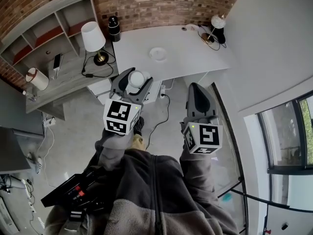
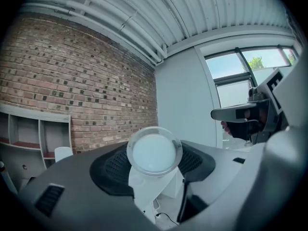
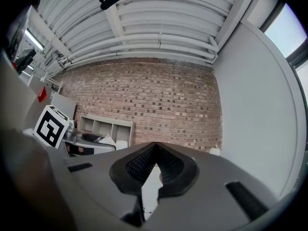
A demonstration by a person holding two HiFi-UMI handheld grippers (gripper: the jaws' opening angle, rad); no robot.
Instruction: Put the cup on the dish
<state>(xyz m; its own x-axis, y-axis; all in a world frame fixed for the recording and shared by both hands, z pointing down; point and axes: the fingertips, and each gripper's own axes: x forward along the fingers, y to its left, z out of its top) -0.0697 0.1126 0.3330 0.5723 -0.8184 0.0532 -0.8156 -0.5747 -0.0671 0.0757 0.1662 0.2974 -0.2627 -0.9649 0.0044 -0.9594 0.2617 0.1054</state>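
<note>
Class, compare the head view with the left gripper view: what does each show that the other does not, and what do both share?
Only the head view shows the dish on the white table, the person's jacket and the left gripper's marker cube. Only the left gripper view shows the ribbed ceiling. Both show the cup held in the left gripper, the brick wall and the shelf unit.

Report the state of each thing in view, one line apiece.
left gripper: shut on the cup.
cup: held in the air, not yet on the dish.
right gripper: shut, nothing held.
dish: flat on the white table, nothing on it.
white-shaded lamp: upright on the grey shelf unit.
</note>
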